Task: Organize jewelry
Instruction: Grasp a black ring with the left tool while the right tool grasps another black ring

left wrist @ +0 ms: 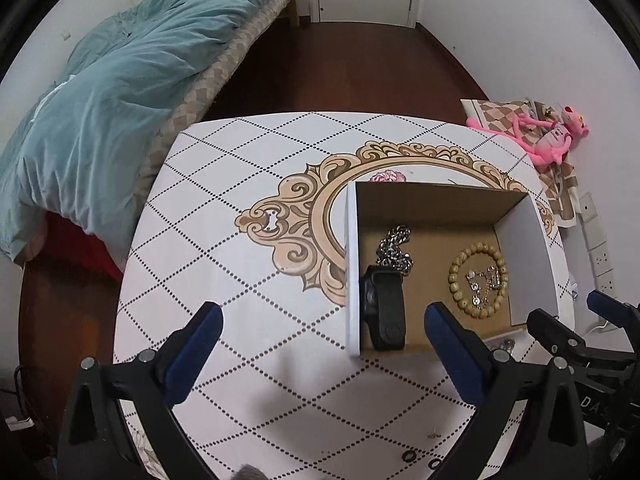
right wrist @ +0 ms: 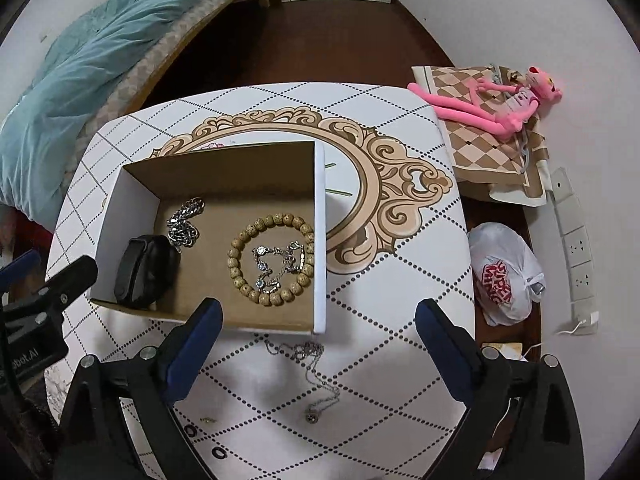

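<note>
Left claw (left wrist: 322, 346): I have it spread wide and empty, hovering above the counter (left wrist: 240, 208) at the box's left wall; it is parked there, I judge, to stay clear of the other arm
Right claw (right wrist: 318, 342): also wide apart and holding nothing, poised over the box's near edge with the loose necklace just below it, which reads to me as lining up for a pick
Box (right wrist: 320, 240): open cardboard, white outside, sitting on the patterned counter; it serves as the collecting spot
Already inside: a black watch (right wrist: 146, 272) against the left wall, a heavy silver chain (right wrist: 185, 222) bunched behind it, a wooden bead bracelet (right wrist: 272, 258) lying flat as a ring, and a small crystal bracelet (right wrist: 276, 264) heaped within that ring
Thin necklace (right wrist: 310, 376): the one piece outside, lying on the counter just in front of the box
Its axis: the chain runs from a bunch near the box wall back toward me, pendant (right wrist: 310, 418) at the near end
Next call: I'd pinch at the bunched part, since a single slack strand could slip between the pads
</note>
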A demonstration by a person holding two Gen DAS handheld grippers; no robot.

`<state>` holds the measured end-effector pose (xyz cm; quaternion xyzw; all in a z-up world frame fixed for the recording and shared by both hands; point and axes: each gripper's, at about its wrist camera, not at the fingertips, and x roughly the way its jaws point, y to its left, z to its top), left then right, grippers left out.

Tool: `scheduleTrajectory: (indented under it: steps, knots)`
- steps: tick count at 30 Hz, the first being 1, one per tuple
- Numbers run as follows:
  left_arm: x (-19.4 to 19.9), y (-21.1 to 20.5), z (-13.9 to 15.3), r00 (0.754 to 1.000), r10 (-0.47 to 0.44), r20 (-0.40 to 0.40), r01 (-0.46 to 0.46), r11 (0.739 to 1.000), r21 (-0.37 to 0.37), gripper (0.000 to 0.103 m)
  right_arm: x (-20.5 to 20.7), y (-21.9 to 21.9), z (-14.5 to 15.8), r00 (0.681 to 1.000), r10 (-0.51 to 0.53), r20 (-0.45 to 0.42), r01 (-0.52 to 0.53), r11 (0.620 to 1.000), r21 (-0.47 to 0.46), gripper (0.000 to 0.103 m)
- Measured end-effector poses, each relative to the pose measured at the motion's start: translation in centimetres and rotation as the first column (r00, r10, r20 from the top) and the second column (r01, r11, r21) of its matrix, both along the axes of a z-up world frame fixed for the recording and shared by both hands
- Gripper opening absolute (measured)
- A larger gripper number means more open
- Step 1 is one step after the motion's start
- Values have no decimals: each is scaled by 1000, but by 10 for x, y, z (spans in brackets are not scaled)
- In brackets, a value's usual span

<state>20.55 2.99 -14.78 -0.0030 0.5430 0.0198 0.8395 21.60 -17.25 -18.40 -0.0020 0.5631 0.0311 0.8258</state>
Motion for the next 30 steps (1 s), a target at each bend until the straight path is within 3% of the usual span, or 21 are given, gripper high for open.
scheduleTrajectory:
  steps: [10, 22, 30]
  knots:
    - [-35, 1, 37, 996, 14, 86, -16, 1000, 24, 103, -36, -3, 43, 994, -9, 109, 10, 1000, -8, 98]
    - [-85, 9, 90, 983, 17, 181, -14, 1000, -13, 103, -91, 1, 118, 963, -5, 270, 10, 1000, -19, 98]
    - [-101, 12, 96, 981, 39, 192, -36, 999, -20, 103, -114, 5, 130, 960, -5, 281, 2, 1000, 12, 98]
